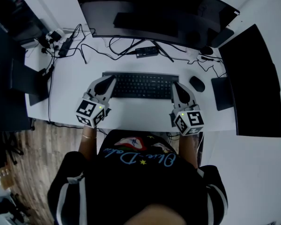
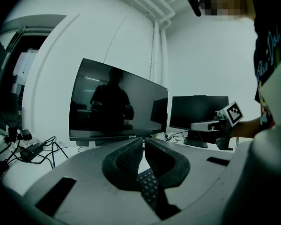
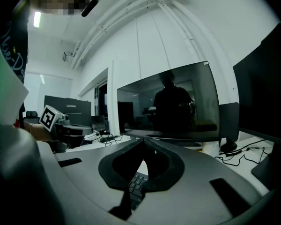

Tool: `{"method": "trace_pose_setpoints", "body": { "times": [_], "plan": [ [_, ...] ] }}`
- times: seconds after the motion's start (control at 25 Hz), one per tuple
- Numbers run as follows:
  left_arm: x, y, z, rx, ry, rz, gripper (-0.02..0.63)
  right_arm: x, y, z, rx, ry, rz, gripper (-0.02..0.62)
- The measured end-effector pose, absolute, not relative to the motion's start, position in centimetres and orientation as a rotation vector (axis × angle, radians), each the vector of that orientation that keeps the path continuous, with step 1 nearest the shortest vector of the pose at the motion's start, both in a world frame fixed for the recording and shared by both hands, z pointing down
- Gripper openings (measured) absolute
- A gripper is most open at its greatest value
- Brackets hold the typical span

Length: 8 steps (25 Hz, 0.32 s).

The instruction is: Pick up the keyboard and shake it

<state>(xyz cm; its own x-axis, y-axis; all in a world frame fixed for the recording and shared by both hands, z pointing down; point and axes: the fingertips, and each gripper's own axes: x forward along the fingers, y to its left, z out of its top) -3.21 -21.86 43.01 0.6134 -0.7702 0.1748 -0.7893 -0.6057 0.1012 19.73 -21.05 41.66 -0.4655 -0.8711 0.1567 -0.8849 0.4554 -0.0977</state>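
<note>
White and smooth, the tabletop (image 1: 140,109) carries one keyboard (image 1: 140,85), one mouse (image 1: 196,83) and three dark screens. The keyboard is black, long and flat, with rows of low square keys. It lies flat in the middle of the tabletop, parallel to the near edge. The mouse is a glossy black oval just beside its right end.

One wide curved monitor (image 1: 159,13) stands along the far edge and a second monitor (image 1: 253,78) stands at the right edge. A third screen (image 1: 7,71) with a Lenovo mark is at the left edge, partly cut off by the picture. Thin black cables (image 1: 122,46) lie loose along the far edge, too tangled to count. One power strip (image 1: 64,46) lies near the far left corner.

Two grippers are present, each with one cube of square markers. The left gripper (image 1: 111,81) is over the left end of the keyboard and the right gripper (image 1: 174,85) is over the right end. In the left gripper view its two dark curved fingers (image 2: 124,158) are clenched, the tips meeting, with nothing pinched between them. A narrow strip of keys shows below, through the opening behind the tips. The right gripper view shows the same: fingers (image 3: 166,168) clenched tip to tip, with keys visible underneath. Whether the tips touch the keys I cannot tell.
</note>
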Motion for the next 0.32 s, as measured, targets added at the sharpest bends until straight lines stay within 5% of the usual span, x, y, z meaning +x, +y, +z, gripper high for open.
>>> {"method": "trace_pose_setpoints", "body": {
  "times": [0.32],
  "plan": [
    [-3.04, -21.82, 43.00, 2.663, -1.300, 0.171, 0.014, 19.65, -20.89, 41.32, 1.576, -2.619, 0.251, 0.000]
  ]
}}
